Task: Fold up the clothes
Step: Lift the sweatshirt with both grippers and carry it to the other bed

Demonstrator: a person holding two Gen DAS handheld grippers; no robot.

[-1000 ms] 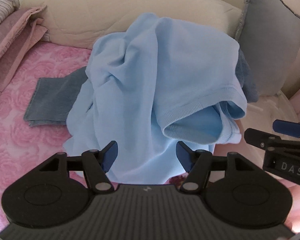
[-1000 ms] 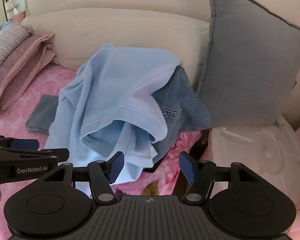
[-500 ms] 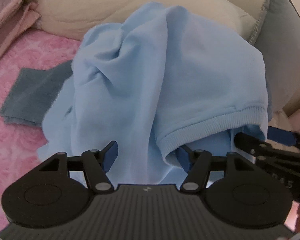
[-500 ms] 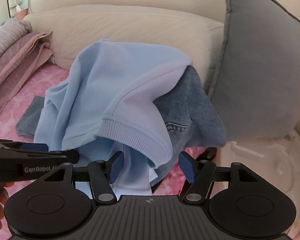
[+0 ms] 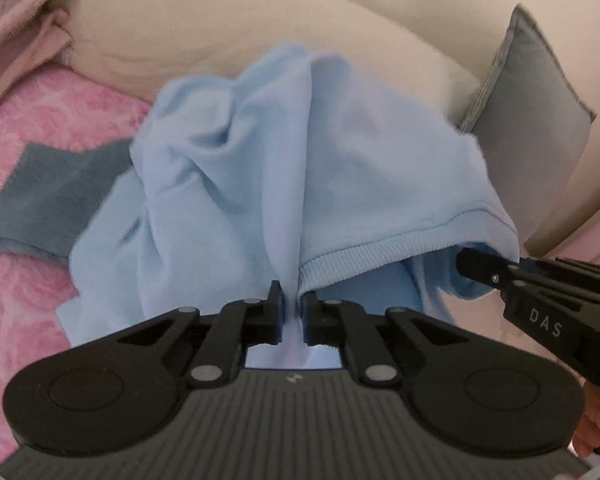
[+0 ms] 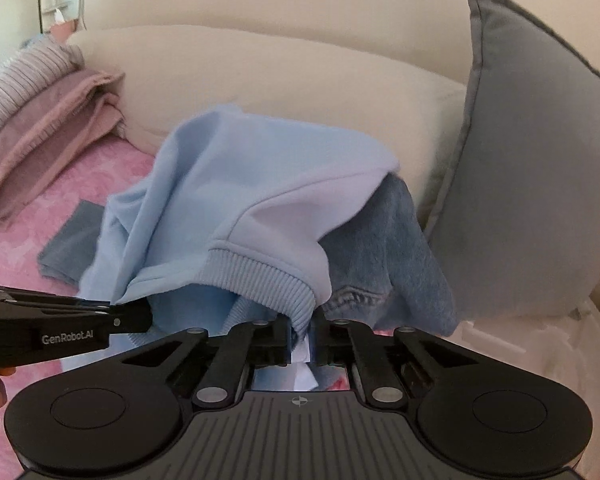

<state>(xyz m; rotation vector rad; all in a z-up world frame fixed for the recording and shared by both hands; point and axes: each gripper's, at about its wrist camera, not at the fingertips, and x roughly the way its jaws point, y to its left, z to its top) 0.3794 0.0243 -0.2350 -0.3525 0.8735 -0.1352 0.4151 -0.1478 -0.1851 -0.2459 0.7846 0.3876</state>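
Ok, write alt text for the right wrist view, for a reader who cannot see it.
The right gripper is closing on the ribbed hem of a crumpled light blue sweatshirt on a pink bedspread. The left gripper pinches the same hem from the left. Blue jeans lie under the sweatshirt, a grey cushion stands right.

Your left gripper [image 5: 292, 312] angled downward, jaws pinched on light-blue fabric, your right gripper [image 6: 301, 338] alongside it, angled downward, jaws closing on the ribbed hem
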